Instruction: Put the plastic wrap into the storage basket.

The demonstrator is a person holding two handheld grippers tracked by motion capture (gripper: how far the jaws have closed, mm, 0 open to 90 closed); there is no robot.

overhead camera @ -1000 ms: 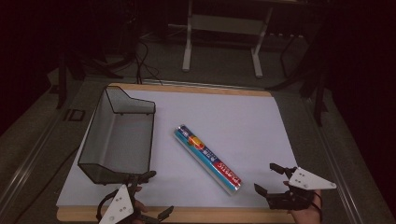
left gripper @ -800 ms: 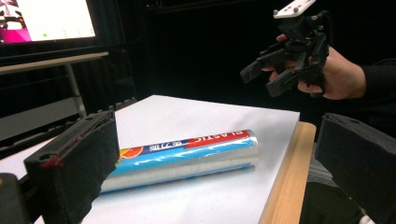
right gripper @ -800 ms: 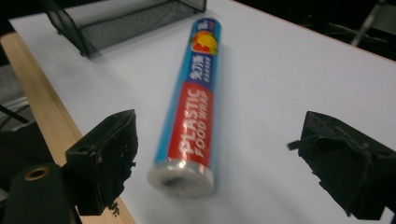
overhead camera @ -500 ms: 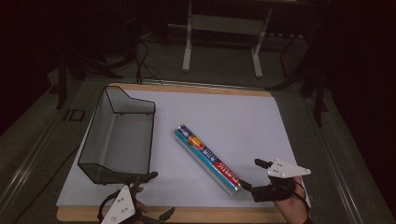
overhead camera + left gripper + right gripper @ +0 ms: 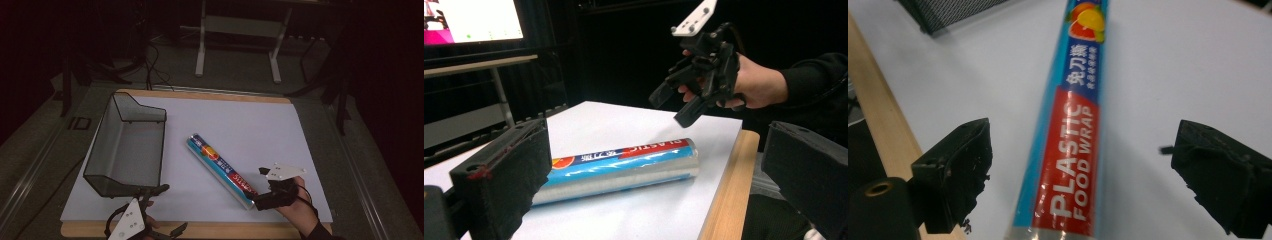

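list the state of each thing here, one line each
plastic food wrap roll: lying flat on the white mat, unheld
wire basket: upright, empty
right tool: jaws just opened wide, astride the roll's near end, not touching it
left tool: open, holding nothing

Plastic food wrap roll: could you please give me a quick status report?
Right gripper open, jaws just opening, poised over the roll's near end, not gripping. Left gripper open, idle by the mesh basket. Nothing in the way.
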